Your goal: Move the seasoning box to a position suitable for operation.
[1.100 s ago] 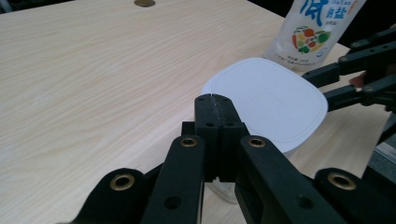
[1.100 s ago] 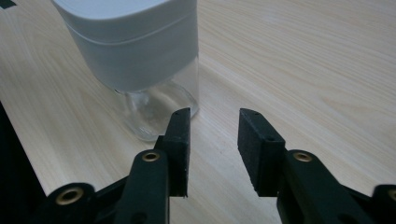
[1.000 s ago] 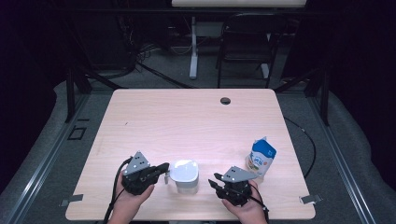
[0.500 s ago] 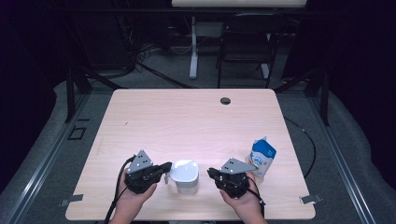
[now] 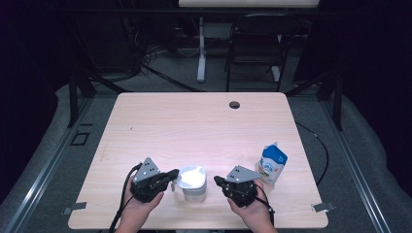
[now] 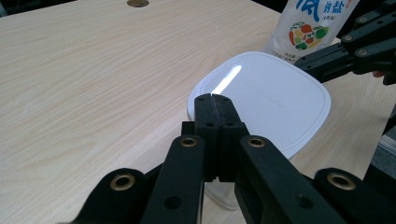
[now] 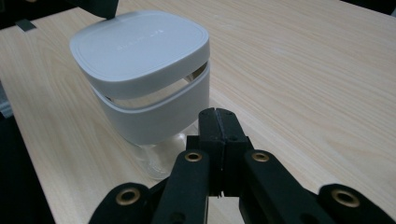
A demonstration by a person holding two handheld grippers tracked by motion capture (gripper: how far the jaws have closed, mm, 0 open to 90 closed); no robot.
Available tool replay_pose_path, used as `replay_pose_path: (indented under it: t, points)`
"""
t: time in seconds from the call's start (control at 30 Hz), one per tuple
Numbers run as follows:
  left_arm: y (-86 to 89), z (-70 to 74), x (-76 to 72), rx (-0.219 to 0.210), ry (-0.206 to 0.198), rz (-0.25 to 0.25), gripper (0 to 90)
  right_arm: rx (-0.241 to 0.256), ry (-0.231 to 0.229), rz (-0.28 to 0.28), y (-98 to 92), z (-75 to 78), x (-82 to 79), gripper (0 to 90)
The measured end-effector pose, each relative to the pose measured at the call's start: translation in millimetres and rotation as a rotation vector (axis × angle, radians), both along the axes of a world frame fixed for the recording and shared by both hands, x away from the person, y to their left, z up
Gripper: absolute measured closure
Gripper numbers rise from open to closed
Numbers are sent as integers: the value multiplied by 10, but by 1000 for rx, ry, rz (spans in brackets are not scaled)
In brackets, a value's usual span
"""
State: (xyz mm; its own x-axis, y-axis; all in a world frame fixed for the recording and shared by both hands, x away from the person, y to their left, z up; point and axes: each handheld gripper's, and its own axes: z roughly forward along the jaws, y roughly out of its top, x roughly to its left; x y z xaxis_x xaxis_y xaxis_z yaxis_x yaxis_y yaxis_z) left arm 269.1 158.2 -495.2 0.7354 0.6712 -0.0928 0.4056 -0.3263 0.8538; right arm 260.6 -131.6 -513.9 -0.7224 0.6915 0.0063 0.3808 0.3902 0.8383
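Over the past second the right gripper (image 5: pixel 219 182) has slid leftward along the front of the wooden table (image 5: pixel 194 126), away from the salt pouch (image 5: pixel 271 164) and closer to the white lidded container (image 5: pixel 192 182); the left gripper (image 5: pixel 171 175) has barely shifted. Seen from above, left to right: the left gripper, held in a hand at the table's near edge, points its tips at the container's left side, close against the lid's rim. In the left gripper view its jaws are pressed together with nothing between them, their tips at the rim of the lid (image 6: pixel 261 100). The container stands upright near the front edge, between the two grippers, its white lid sitting slightly raised above the body in the right gripper view. The right gripper, jaws likewise closed flat on each other and empty, sits just to the container's right, apart from it. Farther right, the blue-and-white pouch stands upright near the table's right edge.
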Motion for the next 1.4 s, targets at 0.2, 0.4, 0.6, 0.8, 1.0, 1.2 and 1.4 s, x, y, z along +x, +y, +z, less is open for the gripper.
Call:
replay_pose_path:
  t: [0.2,0.4,0.6,0.8,1.0,1.2,1.4]
  points:
    - [-3,-3,0,-1,-2,4,900,22,2,11,3,25,-9,900]
    - [-6,-3,-6,1,-4,9,900,15,7,32,70,-6,-27,900]
    - [-5,-6,-5,-1,-6,7,900,16,10,45,121,-18,-37,900]
    - [-5,-8,-6,-2,-6,8,900,14,-1,52,154,5,-54,900]
    - [1,-12,-8,-5,-7,6,900,11,1,59,182,-3,-59,900]
    - [1,-13,-12,-6,-7,7,900,15,-4,60,195,3,-66,900]
    - [0,-16,-17,-10,-8,9,900,16,-5,61,196,4,-67,900]
